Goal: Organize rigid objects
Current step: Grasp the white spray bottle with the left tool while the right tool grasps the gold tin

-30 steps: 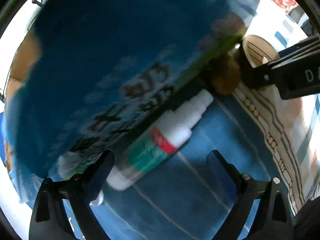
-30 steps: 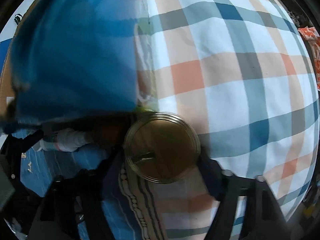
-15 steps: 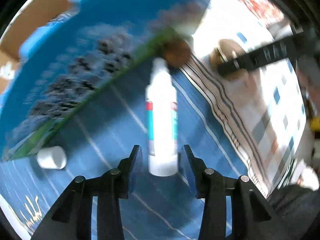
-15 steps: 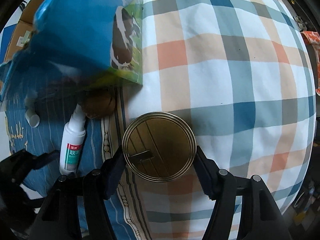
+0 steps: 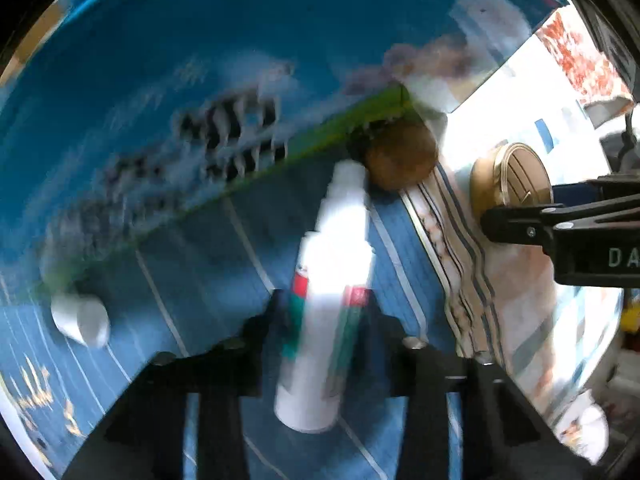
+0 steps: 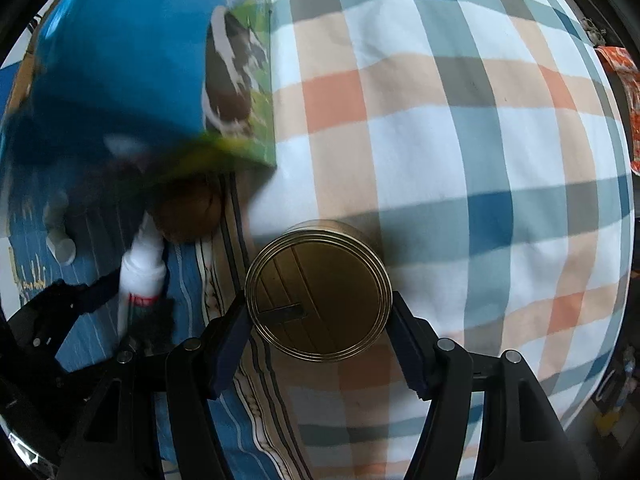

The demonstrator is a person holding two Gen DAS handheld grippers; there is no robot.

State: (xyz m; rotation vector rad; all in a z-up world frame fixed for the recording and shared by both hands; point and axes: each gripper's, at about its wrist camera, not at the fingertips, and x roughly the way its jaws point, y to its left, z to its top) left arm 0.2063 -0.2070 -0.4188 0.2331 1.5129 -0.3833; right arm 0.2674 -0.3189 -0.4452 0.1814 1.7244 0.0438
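Observation:
My left gripper is shut on a white spray bottle with a red and green label, nozzle pointing away toward a brown round object. The bottle also shows in the right wrist view, held by the left gripper. My right gripper is shut on a gold round tin, its fingers pressed against both sides. The tin also shows in the left wrist view.
A big blue carton with a cow picture stands right behind the bottle. A small white cap lies on the blue cloth. A plaid cloth spreads to the right.
My left gripper closed on the white bottle and has it further in between its fingers. My right gripper has stayed shut on the tin and moved a little nearer to the carton.

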